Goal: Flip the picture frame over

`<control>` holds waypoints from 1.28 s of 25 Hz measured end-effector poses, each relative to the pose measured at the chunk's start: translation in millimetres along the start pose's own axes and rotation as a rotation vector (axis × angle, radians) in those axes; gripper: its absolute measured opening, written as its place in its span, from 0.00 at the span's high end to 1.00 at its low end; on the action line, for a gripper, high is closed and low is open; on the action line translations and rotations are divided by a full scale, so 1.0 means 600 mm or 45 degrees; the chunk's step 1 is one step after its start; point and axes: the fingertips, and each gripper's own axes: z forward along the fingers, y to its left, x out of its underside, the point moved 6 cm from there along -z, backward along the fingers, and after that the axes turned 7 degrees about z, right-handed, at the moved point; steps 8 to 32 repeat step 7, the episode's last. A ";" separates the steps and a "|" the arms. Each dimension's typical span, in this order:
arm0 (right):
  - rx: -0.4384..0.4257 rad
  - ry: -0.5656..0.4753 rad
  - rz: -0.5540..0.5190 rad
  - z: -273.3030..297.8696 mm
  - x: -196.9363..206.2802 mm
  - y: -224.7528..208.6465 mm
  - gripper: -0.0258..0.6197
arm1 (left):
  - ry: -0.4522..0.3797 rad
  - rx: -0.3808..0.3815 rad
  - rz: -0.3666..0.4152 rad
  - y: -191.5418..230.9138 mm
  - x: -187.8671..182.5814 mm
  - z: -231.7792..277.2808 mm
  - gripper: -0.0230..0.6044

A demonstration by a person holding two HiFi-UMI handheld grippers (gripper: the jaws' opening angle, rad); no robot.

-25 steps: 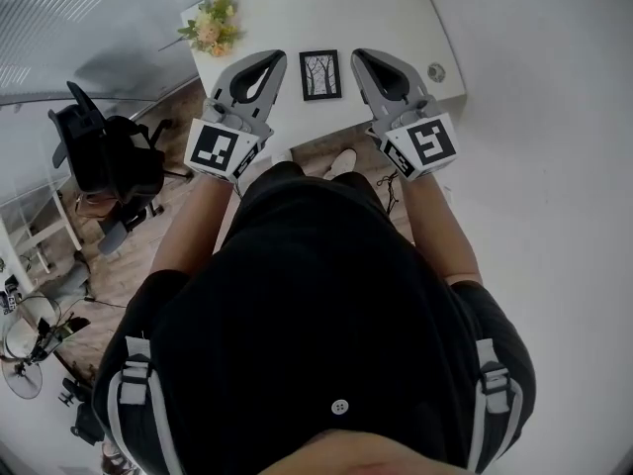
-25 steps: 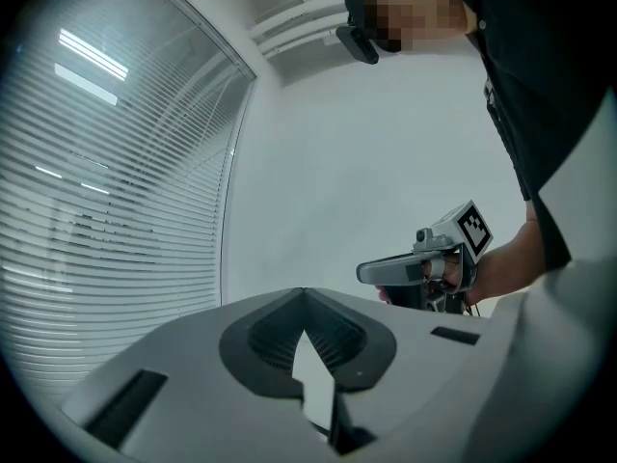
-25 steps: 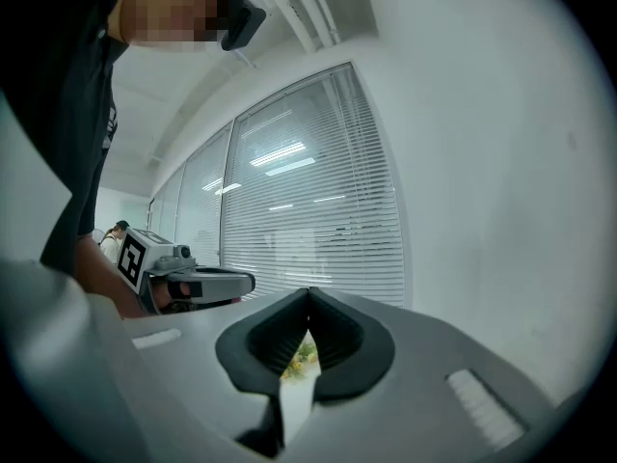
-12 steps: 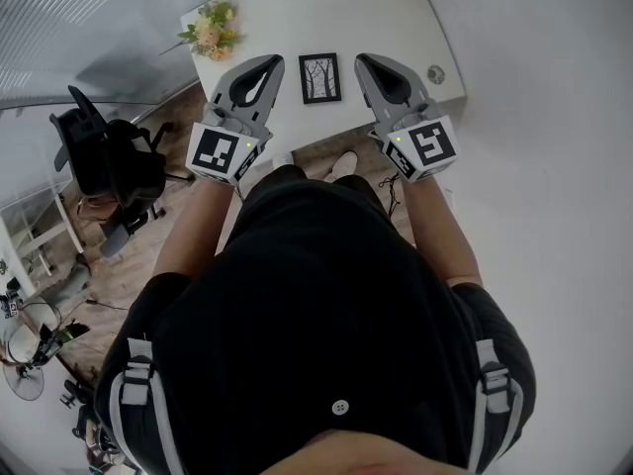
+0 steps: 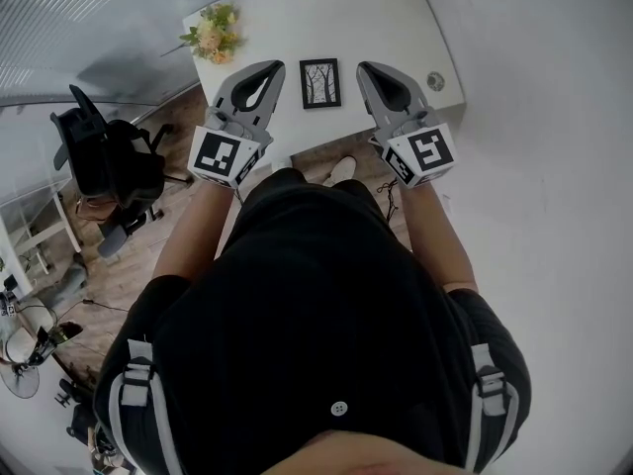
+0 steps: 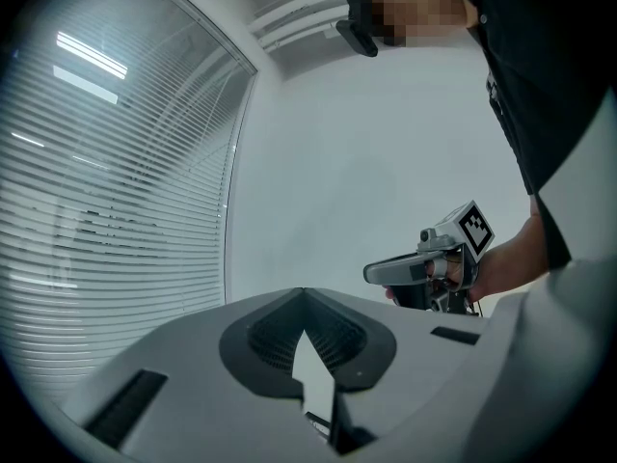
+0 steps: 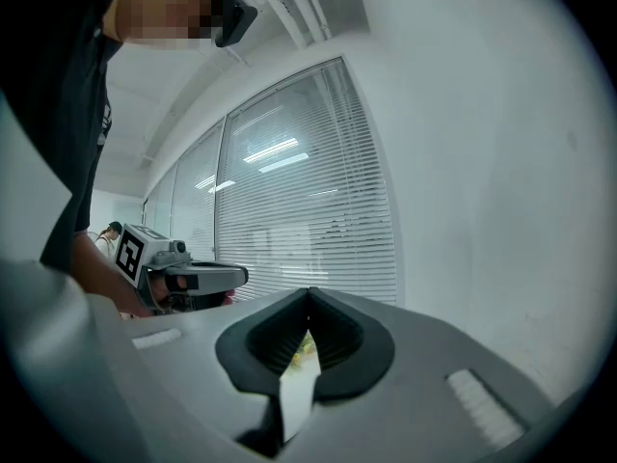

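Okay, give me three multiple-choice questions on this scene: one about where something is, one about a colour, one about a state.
1. Where is the picture frame? A on the table, between the grippers; B on the chair; C on the floor.
2. The table top is: A black; B white; C red.
3. The frame lies: A picture side down; B upright; C picture side up.
Answers: A, it lies between the left gripper and right gripper; B, the bare top is white; C, its tree print faces up.
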 end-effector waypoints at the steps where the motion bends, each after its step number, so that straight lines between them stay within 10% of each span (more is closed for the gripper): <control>1: 0.000 0.001 0.000 0.000 0.001 0.000 0.95 | 0.007 0.004 0.006 0.000 0.001 0.000 0.96; 32: -0.002 0.000 0.007 -0.003 0.001 0.001 0.95 | 0.035 0.004 0.017 -0.002 0.009 -0.003 0.96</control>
